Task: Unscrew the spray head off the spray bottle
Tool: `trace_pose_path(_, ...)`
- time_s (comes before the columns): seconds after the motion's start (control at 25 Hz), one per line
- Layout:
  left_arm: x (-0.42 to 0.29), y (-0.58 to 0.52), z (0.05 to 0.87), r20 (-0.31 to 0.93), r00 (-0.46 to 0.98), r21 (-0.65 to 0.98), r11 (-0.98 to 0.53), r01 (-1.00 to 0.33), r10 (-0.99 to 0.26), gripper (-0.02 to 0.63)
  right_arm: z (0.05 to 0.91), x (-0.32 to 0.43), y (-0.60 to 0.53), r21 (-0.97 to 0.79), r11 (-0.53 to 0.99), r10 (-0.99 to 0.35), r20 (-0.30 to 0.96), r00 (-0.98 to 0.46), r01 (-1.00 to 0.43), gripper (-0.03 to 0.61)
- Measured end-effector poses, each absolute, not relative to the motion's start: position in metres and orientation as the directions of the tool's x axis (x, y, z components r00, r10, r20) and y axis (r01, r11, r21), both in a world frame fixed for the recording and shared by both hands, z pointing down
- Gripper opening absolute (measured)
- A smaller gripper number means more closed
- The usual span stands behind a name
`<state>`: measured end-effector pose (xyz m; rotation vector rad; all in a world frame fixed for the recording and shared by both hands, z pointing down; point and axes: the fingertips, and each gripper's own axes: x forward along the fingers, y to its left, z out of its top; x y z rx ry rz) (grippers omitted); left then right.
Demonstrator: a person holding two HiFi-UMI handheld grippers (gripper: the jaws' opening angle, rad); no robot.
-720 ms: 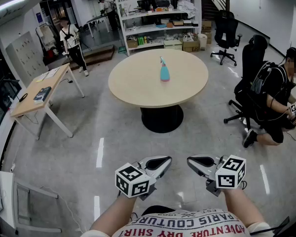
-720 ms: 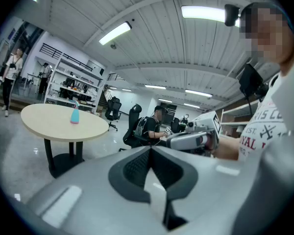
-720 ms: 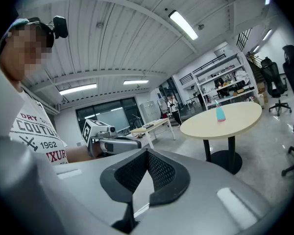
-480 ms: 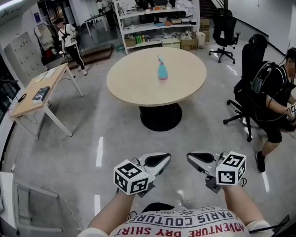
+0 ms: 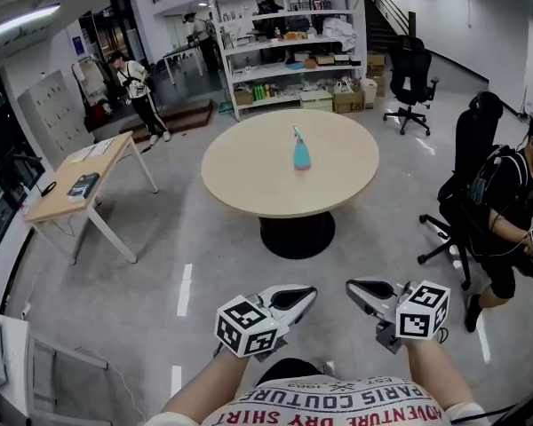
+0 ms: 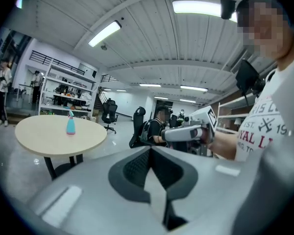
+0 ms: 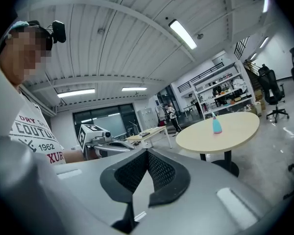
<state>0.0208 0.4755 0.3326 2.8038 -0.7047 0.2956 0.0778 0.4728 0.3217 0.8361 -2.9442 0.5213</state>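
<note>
Plainly L gripper point(image 5: 309, 293), R gripper point(image 5: 353, 285) jaws closed, empty; seated person point(image 6: 159, 126) in L gripper view, not R's.

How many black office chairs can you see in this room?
2. The far chair stands by the shelving at the back right; the near chair stands right of the round table, next to a person in black. Others may be hidden.

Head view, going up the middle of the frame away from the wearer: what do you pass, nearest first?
left hand-held gripper and right hand-held gripper, side by side, both shut and empty → bare floor → round table → spray bottle standing on it → shelving unit
</note>
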Motion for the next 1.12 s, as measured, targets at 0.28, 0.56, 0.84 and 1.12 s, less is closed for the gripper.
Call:
trace_pose_path(0.28, 0.016, 0.393, 0.357, 0.241, 0.874, 0.179, -0.865, -0.468, -0.423, 0.002, 0.35, 0.072, 0.387, -0.302, 0.793, -0.502, 0.166, -0.849, -0.528, 0.0)
trace_pose_path(0.56, -0.024, 0.228, 0.396, 0.284, 0.851, 0.216, -0.835, -0.505, -0.441, 0.002, 0.375, 0.046, 0.223, -0.332, 0.776, -0.501, 0.191, -0.844, -0.536, 0.0)
trace_pose_path(0.84, -0.034, 0.044, 0.384, 0.242, 0.888, 0.239, -0.862, -0.446, -0.392, 0.002, 0.363, 0.025, 0.028, -0.3, 0.765, -0.53, 0.21, -0.822, -0.569, 0.0)
trace_pose_path(1.12, -0.032, -0.041, 0.353, 0.19, 0.916, 0.2, -0.899, -0.389, -0.353, 0.002, 0.339, 0.023, -0.061, -0.245, 0.754, -0.577, 0.196, -0.793, -0.61, 0.0)
